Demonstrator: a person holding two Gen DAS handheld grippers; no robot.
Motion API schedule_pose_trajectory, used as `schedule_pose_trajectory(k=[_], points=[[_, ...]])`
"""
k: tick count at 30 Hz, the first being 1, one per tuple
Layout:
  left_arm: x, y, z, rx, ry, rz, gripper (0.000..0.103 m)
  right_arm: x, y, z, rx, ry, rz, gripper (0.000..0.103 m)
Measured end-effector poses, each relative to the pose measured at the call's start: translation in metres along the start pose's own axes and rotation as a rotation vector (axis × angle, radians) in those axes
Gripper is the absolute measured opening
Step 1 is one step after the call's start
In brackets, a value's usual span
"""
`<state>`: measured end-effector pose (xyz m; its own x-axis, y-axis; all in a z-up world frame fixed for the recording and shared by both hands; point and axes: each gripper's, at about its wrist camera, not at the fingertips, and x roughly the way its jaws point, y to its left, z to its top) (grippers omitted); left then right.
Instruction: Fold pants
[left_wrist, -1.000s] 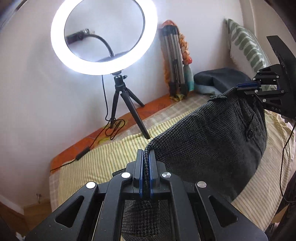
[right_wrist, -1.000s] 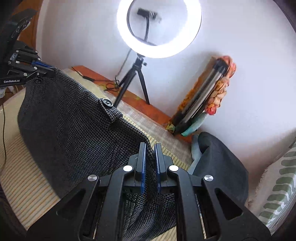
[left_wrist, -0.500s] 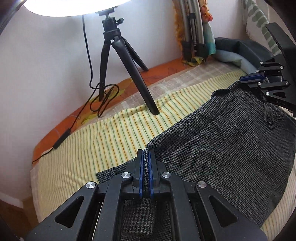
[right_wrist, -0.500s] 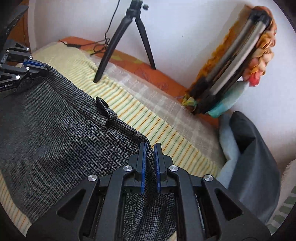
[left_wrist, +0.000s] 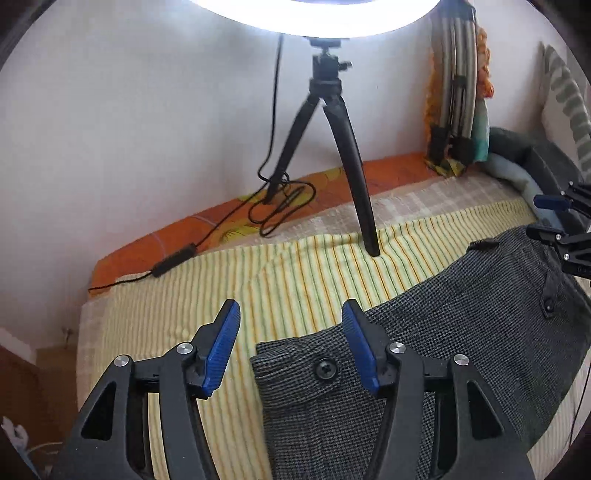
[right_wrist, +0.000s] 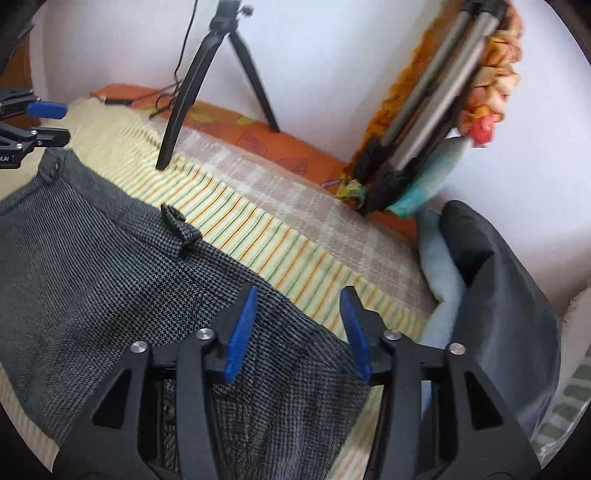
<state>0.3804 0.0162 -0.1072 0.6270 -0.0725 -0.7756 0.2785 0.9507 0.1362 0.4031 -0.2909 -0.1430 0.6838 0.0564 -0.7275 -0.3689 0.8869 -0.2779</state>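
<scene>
Item: pants (left_wrist: 461, 332), grey houndstooth, lying flat on the striped bedspread (left_wrist: 295, 280) of the bed, waistband toward the wall.

Left tool (left_wrist: 291, 347): spread wide, holding nothing. The buttoned waistband corner (left_wrist: 295, 365) lay between my fingers, toward 6 o'clock; the cloth ran off toward 3 o'clock.

Right tool (right_wrist: 299, 328): spread wide, holding nothing. It hung over the other waistband end, cloth stretching toward 9 o'clock.

Axis: the waistband ran tool to tool; the legs trailed back under both tools, out of view. I judged each hand equally near its own corner.

Room: bare bedspread beyond the waistband at 12 o'clock. The tripod (left_wrist: 343, 166) foot stood near that edge. A dark cushion (right_wrist: 498, 295) crowded the right side at 3 o'clock.
</scene>
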Motion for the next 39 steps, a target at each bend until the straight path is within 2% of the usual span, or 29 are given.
schedule_pose_trajectory(k=[6, 10, 15, 19, 25, 29, 33, 39], points=[[-0.069, 0.026, -0.021, -0.103, -0.1, -0.045, 0.066, -0.072, -0.002, -0.02, 0.101, -0.099, 0.094, 0.062], [-0.108, 0.033, -0.058, -0.17, -0.137, -0.11, 0.067, -0.117, 0.013, -0.048, 0.173, -0.158, 0.208, 0.063], [-0.129, 0.03, -0.105, -0.22, -0.143, -0.152, 0.068, -0.146, 0.051, -0.089, 0.212, -0.166, 0.322, 0.065], [-0.126, 0.023, -0.135, -0.25, -0.112, -0.175, 0.068, -0.144, 0.084, -0.112, 0.201, -0.129, 0.372, 0.065], [-0.106, 0.015, -0.175, -0.249, -0.014, -0.197, 0.068, -0.116, 0.116, -0.137, 0.221, -0.04, 0.464, 0.065], [-0.093, 0.013, -0.193, -0.234, 0.022, -0.213, 0.068, -0.094, 0.14, -0.136, 0.185, 0.001, 0.503, 0.065], [-0.072, 0.019, -0.202, -0.265, 0.071, -0.221, 0.068, -0.069, 0.154, -0.127, 0.181, 0.025, 0.524, 0.065], [-0.055, 0.011, -0.198, -0.234, 0.083, -0.236, 0.068, -0.053, 0.162, -0.113, 0.17, -0.003, 0.533, 0.065]])
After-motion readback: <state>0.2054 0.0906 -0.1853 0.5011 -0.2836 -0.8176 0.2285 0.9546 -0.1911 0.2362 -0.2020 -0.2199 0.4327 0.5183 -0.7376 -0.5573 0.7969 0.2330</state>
